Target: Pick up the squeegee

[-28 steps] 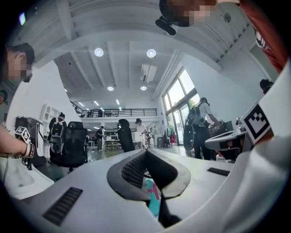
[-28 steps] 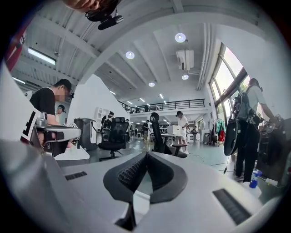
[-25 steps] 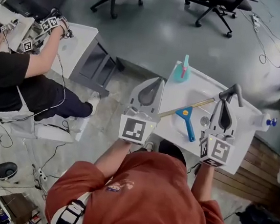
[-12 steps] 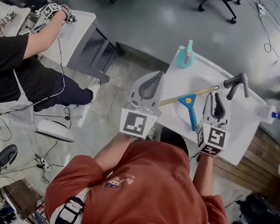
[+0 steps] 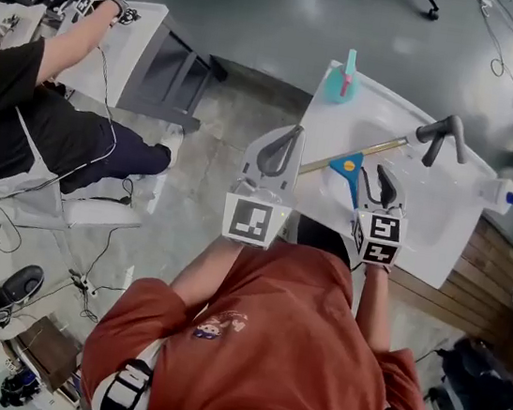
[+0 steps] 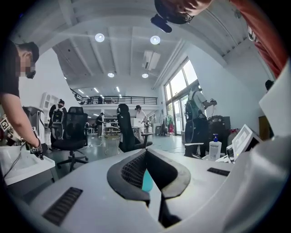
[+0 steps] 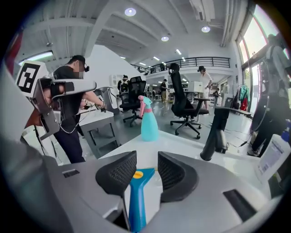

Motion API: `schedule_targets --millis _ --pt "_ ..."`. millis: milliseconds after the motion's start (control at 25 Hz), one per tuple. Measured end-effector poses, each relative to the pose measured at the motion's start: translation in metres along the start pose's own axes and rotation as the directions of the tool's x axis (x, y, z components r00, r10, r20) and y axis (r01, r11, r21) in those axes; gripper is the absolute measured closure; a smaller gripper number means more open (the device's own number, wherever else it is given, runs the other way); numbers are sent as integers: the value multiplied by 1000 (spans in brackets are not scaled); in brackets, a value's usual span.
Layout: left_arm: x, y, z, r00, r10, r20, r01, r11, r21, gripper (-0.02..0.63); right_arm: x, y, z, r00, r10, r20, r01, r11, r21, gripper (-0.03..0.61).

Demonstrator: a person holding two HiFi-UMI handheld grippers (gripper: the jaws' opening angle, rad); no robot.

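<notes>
The blue squeegee [image 7: 135, 198] lies on the white table [image 5: 443, 226], handle running lengthwise between the jaws of my right gripper [image 7: 146, 169], which have just been opening and aren't pinching it, while my left gripper [image 6: 146, 157], jaws together, sits farther off beside the table's edge.

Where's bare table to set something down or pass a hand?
Free: the table stretch between the spray bottle and the black bent post, and the near right part toward the pump bottle. Crowded: middle left, where the right gripper, whose jaws have just been opening, straddles the squeegee handle.
</notes>
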State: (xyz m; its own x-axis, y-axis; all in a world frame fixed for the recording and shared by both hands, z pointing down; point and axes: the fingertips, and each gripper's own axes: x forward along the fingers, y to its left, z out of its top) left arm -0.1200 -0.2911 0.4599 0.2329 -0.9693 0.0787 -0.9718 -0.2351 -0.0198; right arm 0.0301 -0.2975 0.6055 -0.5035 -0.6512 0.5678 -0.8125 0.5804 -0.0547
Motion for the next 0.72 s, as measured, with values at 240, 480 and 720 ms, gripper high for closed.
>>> schedule_targets --millis 240,480,720 --pt "1 3 -11 1000 2 -24 -1 1000 23 595 13 12 -29 994 47 -97 -49 999 -22 402" --pt "1 5 -19 999 8 -35 -7 1000 15 595 24 20 -56 981 79 -176 -86 996 -32 390" --pt "1 8 -23 999 17 -41 -16 1000 14 595 32 26 -84 963 108 -248 -117 993 -24 388"
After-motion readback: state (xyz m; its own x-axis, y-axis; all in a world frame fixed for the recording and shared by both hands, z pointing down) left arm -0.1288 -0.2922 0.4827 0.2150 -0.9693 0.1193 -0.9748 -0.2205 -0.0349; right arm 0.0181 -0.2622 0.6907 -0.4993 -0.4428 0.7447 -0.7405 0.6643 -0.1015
